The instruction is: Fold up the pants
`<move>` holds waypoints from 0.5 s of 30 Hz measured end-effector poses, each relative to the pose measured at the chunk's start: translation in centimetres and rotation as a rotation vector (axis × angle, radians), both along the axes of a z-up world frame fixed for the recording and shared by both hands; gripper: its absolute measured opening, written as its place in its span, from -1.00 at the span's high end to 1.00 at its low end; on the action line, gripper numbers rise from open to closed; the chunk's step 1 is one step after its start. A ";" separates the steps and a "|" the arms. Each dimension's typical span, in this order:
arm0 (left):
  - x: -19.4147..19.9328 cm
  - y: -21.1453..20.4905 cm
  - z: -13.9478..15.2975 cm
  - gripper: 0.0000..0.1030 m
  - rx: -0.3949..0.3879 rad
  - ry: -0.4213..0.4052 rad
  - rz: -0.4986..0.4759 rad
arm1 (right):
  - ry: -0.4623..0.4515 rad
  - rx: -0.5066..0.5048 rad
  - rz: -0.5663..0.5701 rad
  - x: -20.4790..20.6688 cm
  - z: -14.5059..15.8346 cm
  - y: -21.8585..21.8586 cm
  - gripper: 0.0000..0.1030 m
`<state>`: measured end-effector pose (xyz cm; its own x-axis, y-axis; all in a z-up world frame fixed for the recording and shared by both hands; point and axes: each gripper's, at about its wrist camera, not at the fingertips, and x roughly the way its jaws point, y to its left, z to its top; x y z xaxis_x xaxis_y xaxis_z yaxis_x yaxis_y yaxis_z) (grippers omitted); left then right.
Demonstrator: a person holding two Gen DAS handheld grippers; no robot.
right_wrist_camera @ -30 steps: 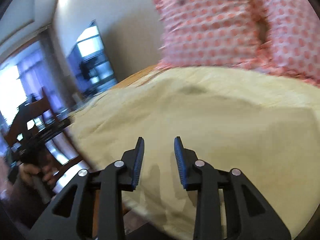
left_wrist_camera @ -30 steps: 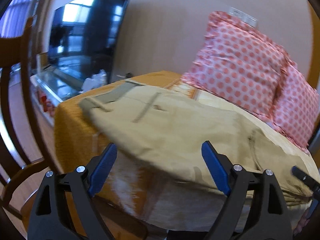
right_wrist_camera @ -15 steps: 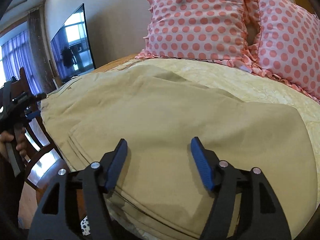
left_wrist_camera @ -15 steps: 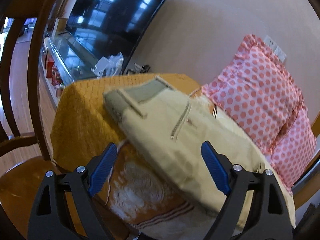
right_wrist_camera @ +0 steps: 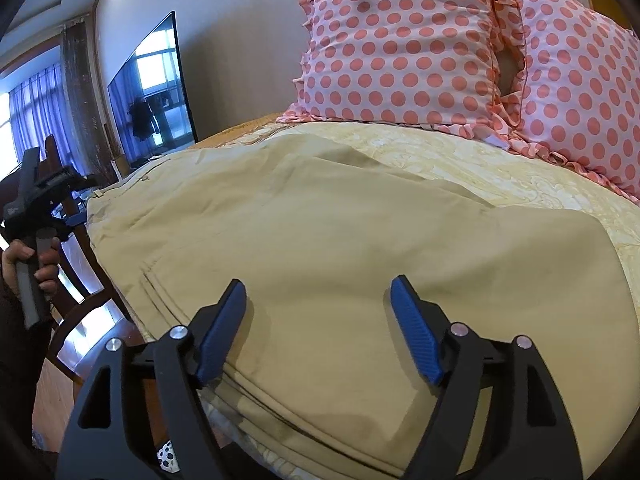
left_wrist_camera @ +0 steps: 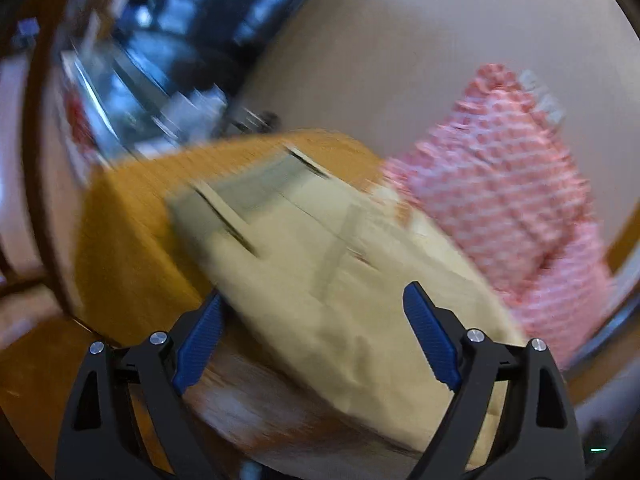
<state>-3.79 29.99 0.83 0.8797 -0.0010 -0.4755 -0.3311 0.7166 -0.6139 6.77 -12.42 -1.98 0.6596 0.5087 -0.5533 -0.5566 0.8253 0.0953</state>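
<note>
Khaki pants (right_wrist_camera: 360, 232) lie folded flat on the bed, hems stacked near the front edge. In the blurred left wrist view the pants (left_wrist_camera: 320, 272) show their waistband end with belt loops toward the far left. My right gripper (right_wrist_camera: 318, 320) is open and empty, just above the hem end of the pants. My left gripper (left_wrist_camera: 316, 332) is open and empty, off the bed's side facing the waistband end; it also shows in the right wrist view (right_wrist_camera: 44, 200), held in a hand at the far left.
Two pink polka-dot pillows (right_wrist_camera: 400, 48) lean against the wall at the head of the bed. An orange and cream bedspread (left_wrist_camera: 128, 240) covers the bed. A television (right_wrist_camera: 152, 92) stands beyond it. A dark wooden chair (right_wrist_camera: 80, 248) is by the bedside.
My right gripper opened wide and let go of the pants' hem end, which now lies flat. My left gripper swung back and turned; its view is blurred by motion.
</note>
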 end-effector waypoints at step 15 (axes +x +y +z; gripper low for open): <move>2.8 2.5 0.0 0.69 -0.072 0.106 0.164 | 0.010 0.105 0.014 -0.5 0.2 -1.4 -0.53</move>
<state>-0.94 32.53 0.88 0.8158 0.1006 -0.5695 -0.5052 0.6034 -0.6170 6.30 -13.77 -1.78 0.6467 0.5736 -0.5028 -0.5670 0.8024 0.1861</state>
